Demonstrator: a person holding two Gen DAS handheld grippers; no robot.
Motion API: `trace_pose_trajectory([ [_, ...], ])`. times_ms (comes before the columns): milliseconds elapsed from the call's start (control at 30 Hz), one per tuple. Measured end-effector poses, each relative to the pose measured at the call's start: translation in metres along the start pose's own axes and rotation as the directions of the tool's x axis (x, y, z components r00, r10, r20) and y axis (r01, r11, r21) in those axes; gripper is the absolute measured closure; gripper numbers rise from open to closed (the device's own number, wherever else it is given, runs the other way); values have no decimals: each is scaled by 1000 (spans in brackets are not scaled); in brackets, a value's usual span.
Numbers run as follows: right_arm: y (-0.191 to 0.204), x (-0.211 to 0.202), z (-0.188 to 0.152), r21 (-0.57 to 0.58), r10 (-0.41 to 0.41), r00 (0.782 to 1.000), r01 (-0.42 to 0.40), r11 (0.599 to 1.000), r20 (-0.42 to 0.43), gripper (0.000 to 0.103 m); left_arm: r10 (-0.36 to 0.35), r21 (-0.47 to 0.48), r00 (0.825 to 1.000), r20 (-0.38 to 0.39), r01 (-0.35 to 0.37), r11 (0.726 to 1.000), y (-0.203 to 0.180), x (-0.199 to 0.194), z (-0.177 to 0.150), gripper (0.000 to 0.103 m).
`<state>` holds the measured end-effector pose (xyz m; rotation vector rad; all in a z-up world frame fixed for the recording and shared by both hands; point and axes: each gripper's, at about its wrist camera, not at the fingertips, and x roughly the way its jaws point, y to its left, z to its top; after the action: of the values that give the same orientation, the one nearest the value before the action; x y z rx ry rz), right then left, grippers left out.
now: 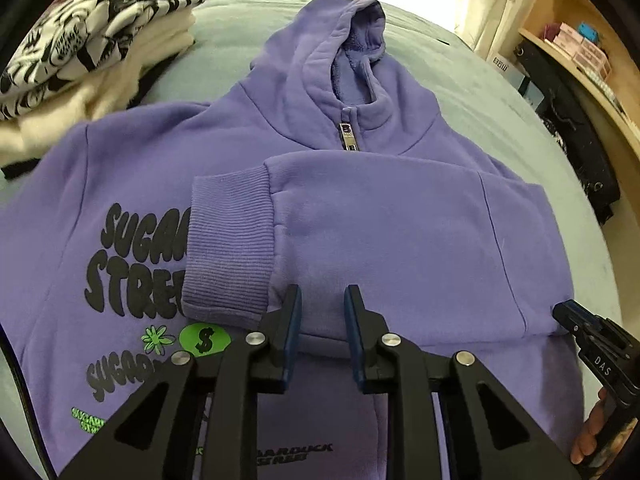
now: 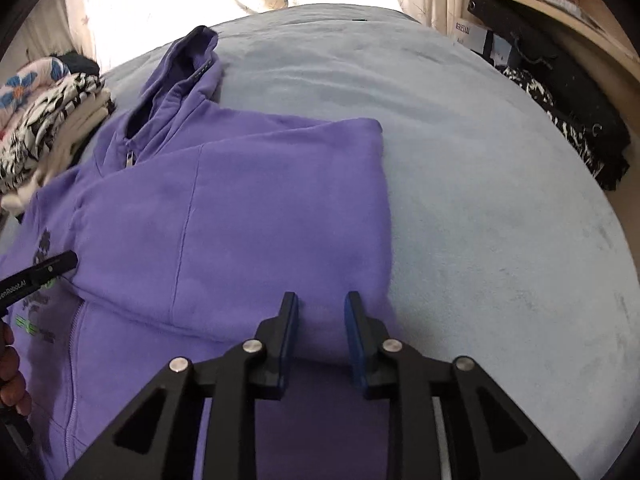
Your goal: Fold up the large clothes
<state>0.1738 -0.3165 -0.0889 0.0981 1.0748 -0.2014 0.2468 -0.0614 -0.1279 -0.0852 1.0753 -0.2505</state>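
Note:
A purple zip hoodie (image 1: 360, 128) with black and green print lies face up on the pale blue bed cover (image 2: 480, 200), hood toward the far side. One sleeve (image 1: 400, 240) is folded across the chest, and its ribbed cuff (image 1: 228, 240) ends over the lettering. My left gripper (image 1: 322, 292) stands over the sleeve's near edge. Its jaws are a narrow way apart and flat fabric shows between them. My right gripper (image 2: 322, 298) sits the same way over the folded shoulder corner (image 2: 360, 220). From the left wrist the right gripper (image 1: 560, 312) shows at that fold. The left gripper (image 2: 68, 260) shows from the right wrist.
A stack of folded clothes (image 1: 80, 40), topped by a black-and-white print, sits at the far left of the bed. A wooden shelf (image 1: 580, 80) with pink boxes and a black bag (image 2: 560, 92) stand along the right side. A person's hand (image 2: 12, 372) holds the left gripper.

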Motion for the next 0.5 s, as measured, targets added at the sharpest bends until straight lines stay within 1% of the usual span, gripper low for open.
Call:
trace_pose_trajectory([
  [100, 4, 6, 4, 2, -6, 1000, 6, 1000, -3, 76, 0, 6, 1000, 5, 0, 1000, 2, -9, -3, 82],
  [167, 3, 2, 3, 8, -5, 1000, 5, 1000, -5, 76, 5, 8, 1000, 9, -5, 1000, 2, -15, -5, 81],
  [200, 3, 3, 4, 11, -3, 1000, 4, 1000, -6, 76, 25, 9, 1000, 16, -26, 1000, 2, -18, -5, 73],
  [233, 4, 1, 4, 15, -2, 1000, 2, 1000, -11, 76, 57, 15, 998, 27, -57, 998, 2, -23, -5, 67],
  [267, 4, 0, 4, 16, -2, 1000, 2, 1000, -12, 76, 70, 15, 997, 38, -70, 997, 2, -25, -4, 56],
  [300, 4, -2, 4, 17, -2, 1000, 3, 1000, -13, 76, 77, 12, 996, 50, -78, 997, 3, -30, -5, 50],
  [367, 6, -5, 3, 17, 1, 1000, -1, 1000, -16, 74, 76, 7, 995, 58, -77, 997, 4, -37, -6, 50],
  [433, 7, -11, 2, 22, 31, 999, -31, 999, -14, 69, 70, 0, 996, 53, -70, 998, 4, -44, -7, 50],
  [467, 9, -15, 1, 28, 49, 999, -49, 998, -22, 60, 65, -3, 996, 54, -65, 998, 3, -48, -7, 49],
  [500, 10, -18, 0, 33, 54, 998, -53, 998, -28, 53, 62, -2, 996, 60, -62, 998, 2, -52, -8, 49],
])
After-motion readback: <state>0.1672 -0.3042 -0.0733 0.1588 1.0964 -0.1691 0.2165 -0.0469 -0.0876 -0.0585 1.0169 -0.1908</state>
